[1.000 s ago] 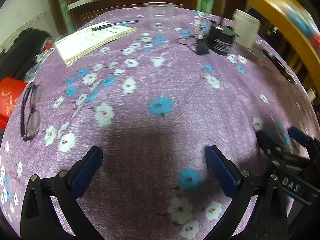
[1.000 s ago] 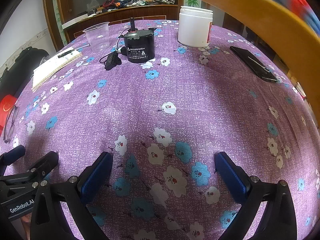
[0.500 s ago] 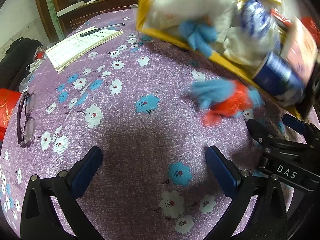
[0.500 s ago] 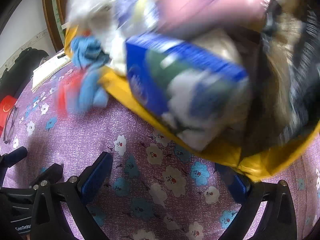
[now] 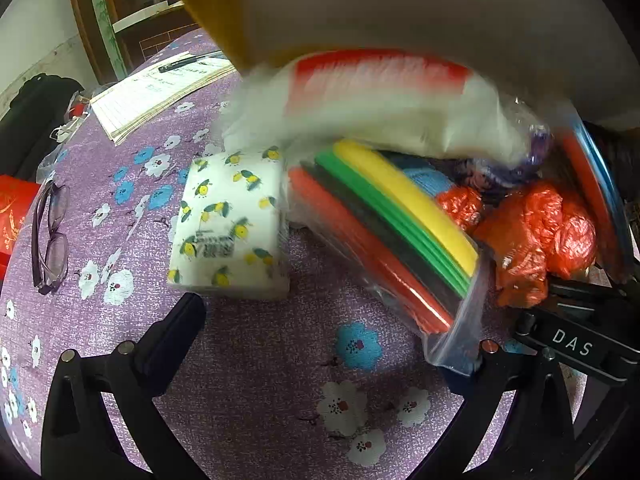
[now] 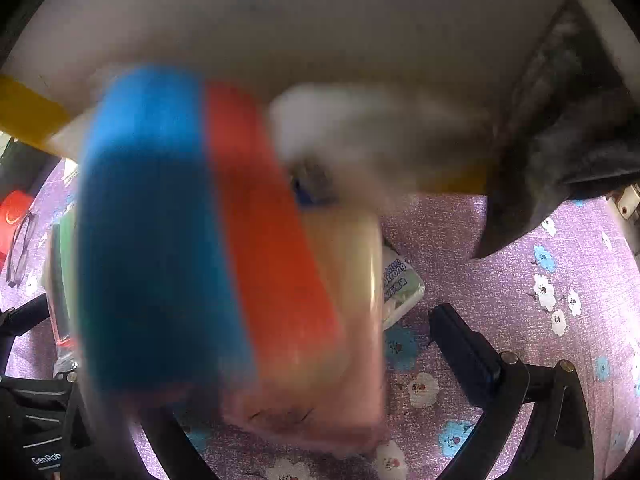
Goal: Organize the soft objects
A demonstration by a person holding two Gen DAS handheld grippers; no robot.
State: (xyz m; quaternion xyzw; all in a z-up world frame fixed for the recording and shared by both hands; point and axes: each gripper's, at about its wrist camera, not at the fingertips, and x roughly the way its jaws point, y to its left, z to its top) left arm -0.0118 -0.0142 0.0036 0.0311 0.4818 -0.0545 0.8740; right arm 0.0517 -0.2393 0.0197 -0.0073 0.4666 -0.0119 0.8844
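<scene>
A tipped yellow bin (image 5: 208,8) spills soft things onto the purple flowered tablecloth (image 5: 260,392). In the left wrist view lie a white tissue pack with bee prints (image 5: 228,232), a zip bag of coloured foam sheets (image 5: 384,240) and crumpled orange plastic bags (image 5: 536,236). A blurred white pack with a red stripe (image 5: 380,92) is falling. My left gripper (image 5: 320,344) is open just short of them, holding nothing. In the right wrist view a blurred blue, orange and cream sponge stack (image 6: 224,260) drops in front of my open right gripper (image 6: 300,360) and hides its left finger.
Glasses (image 5: 50,236), a notebook (image 5: 160,92) with a pen (image 5: 188,62) and a red box (image 5: 12,208) lie at the left. A wipes pack (image 6: 396,284) and a grey fuzzy cloth (image 6: 560,172) show on the right. The bin's pale inside (image 6: 320,20) fills the top.
The yellow bin came in from the right, tipped over the table and poured its contents out. Tissue pack, foam bag and orange bags have landed. Both grippers stay in place.
</scene>
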